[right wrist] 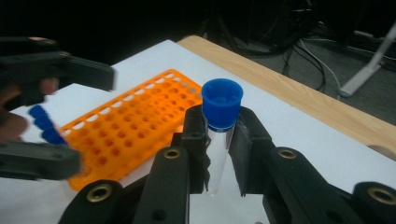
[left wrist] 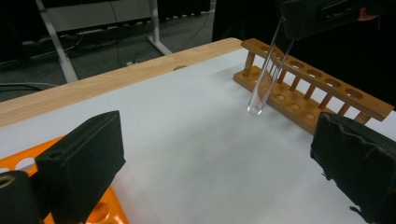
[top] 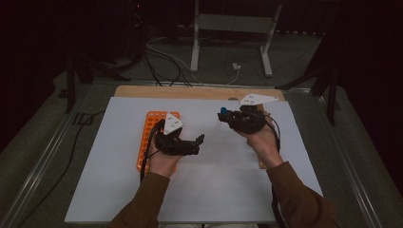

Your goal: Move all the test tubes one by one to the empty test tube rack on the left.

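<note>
The right gripper (right wrist: 218,140) has its two black jaws closed narrowly on a clear plastic test tube with a blue cap (right wrist: 221,112), clamped just below the cap, the tube hanging tilted above the sheet with its rounded bottom clear of the surface (the left gripper view shows this tip (left wrist: 261,93) in the air in front of the wooden rack). The left gripper (left wrist: 219,163) stands wide open with nothing between its padded black jaws, held over the near end of an orange plastic tube rack with many round holes (top: 151,127); a few blue caps (right wrist: 44,126) show at that rack's edge in the right gripper view.

A light brown wooden test-tube rack with a row of round holes and turned pegs (left wrist: 308,88) lies on the right side of the sheet. Both racks rest on a smooth white sheet (top: 204,180) covering a pale wooden tabletop (top: 190,91).

The room beyond is dim: grey floor, loose dark and white cables (top: 166,61), and a grey metal stand frame (top: 233,28). The person wears brown sleeves (top: 304,199).
</note>
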`<state>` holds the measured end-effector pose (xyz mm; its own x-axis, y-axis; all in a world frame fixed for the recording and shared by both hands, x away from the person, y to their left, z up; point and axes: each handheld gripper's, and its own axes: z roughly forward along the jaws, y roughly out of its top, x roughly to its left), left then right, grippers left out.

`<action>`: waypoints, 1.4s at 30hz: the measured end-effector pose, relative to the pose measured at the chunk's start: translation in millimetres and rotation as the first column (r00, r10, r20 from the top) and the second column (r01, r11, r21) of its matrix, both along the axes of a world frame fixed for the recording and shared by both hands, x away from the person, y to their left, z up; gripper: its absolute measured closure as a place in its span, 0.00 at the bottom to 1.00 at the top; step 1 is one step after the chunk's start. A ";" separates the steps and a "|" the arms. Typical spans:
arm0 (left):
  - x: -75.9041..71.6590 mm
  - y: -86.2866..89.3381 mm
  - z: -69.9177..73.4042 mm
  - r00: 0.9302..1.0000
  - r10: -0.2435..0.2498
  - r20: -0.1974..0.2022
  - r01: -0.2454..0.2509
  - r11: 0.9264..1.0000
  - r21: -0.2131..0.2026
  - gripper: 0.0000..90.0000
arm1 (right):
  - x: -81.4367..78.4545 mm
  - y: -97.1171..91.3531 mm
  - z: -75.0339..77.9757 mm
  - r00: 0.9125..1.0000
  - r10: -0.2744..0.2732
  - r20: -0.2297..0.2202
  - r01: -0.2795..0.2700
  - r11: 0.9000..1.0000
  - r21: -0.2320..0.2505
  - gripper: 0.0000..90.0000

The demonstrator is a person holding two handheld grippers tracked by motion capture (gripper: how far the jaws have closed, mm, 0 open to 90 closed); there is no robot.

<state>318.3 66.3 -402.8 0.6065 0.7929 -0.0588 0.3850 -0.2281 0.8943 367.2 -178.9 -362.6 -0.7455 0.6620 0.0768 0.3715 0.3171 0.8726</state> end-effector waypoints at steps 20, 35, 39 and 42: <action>2.5 -24.8 1.0 0.998 -0.052 0.038 0.051 0.998 0.041 0.59 | -10.6 29.1 0.8 0.993 0.109 -0.043 -0.108 0.994 0.034 0.85; 3.0 -25.2 0.5 0.995 -0.089 0.034 0.087 0.996 0.036 0.87 | -9.2 27.8 -1.1 0.987 0.148 -0.067 -0.144 0.988 0.062 0.81; 6.0 -20.9 0.6 0.997 -0.069 0.025 0.068 0.997 0.031 0.87 | -8.5 20.9 0.4 0.987 0.152 -0.059 -0.148 0.986 0.076 0.69; 7.1 -16.5 2.0 0.998 -0.055 0.024 0.055 0.998 0.029 0.87 | -7.9 14.5 0.9 0.989 0.142 -0.050 -0.137 0.987 0.088 0.59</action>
<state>325.3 49.8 -400.8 0.6502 0.7595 -0.0213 0.3486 -0.2733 0.8965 359.3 -164.5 -361.8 -0.8229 0.5415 0.1721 0.3777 0.2951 0.8776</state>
